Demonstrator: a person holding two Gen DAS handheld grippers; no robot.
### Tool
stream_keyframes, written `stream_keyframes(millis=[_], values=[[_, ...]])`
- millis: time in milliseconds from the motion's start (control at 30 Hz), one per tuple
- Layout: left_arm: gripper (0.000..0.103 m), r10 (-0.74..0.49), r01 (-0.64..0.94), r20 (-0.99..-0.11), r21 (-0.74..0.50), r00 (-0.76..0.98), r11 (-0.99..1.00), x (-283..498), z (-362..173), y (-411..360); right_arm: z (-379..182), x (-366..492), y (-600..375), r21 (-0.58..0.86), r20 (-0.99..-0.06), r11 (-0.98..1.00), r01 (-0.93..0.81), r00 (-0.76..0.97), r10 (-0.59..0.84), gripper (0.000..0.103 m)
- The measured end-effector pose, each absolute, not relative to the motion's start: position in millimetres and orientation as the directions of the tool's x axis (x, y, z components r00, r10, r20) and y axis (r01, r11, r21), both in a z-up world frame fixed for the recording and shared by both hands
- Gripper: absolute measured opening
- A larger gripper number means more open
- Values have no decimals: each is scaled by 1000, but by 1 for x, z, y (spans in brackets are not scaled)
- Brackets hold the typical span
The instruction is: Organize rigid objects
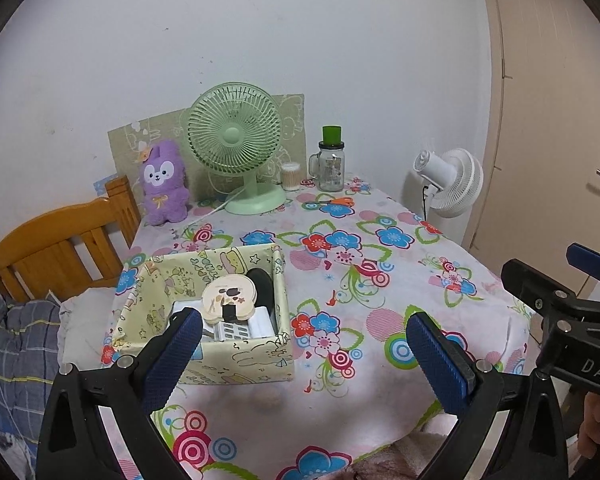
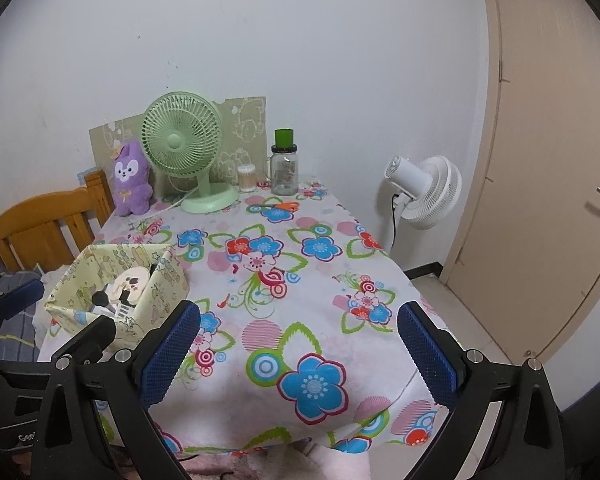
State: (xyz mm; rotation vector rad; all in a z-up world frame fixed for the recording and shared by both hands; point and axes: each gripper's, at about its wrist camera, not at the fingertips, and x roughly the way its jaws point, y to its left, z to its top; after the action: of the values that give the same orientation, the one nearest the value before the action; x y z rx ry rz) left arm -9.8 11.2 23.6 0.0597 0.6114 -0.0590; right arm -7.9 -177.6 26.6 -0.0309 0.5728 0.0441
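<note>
A pale yellow cartoon-print fabric box [image 1: 244, 356] stands on the flowered tablecloth [image 1: 380, 280] near the table's left edge. Inside lie a round beige case with a cartoon print [image 1: 230, 298], a black item [image 1: 262, 284] and white items, one with rows of buttons [image 1: 236, 332]. My left gripper [image 1: 304, 344] hovers open in front of the box, its left pad overlapping the box's near corner, with nothing between the fingers. My right gripper [image 2: 300, 344] is open over bare cloth to the right of the box [image 2: 160, 300], holding nothing. Each gripper shows at the edge of the other's view.
At the back stand a green desk fan [image 1: 234, 148], a purple plush [image 1: 164, 184], a cotton-swab tub [image 1: 291, 176] and a green-lidded glass jar [image 1: 331, 164]; orange scissors [image 1: 336, 201] lie in front. A wooden headboard [image 1: 60, 240] is left, a white floor fan [image 1: 452, 184] and door right.
</note>
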Motion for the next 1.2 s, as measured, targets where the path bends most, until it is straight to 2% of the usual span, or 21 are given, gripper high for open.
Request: stream_keyframes(millis=[300, 1200], values=[[103, -34, 61, -539, 32, 842, 998, -15, 30, 18, 27, -9, -180, -5, -537, 999, -37, 843, 29, 101], [103, -39, 59, -526, 20, 849, 998, -22, 33, 19, 30, -17, -173, -4, -514, 999, -41, 857, 33, 101]])
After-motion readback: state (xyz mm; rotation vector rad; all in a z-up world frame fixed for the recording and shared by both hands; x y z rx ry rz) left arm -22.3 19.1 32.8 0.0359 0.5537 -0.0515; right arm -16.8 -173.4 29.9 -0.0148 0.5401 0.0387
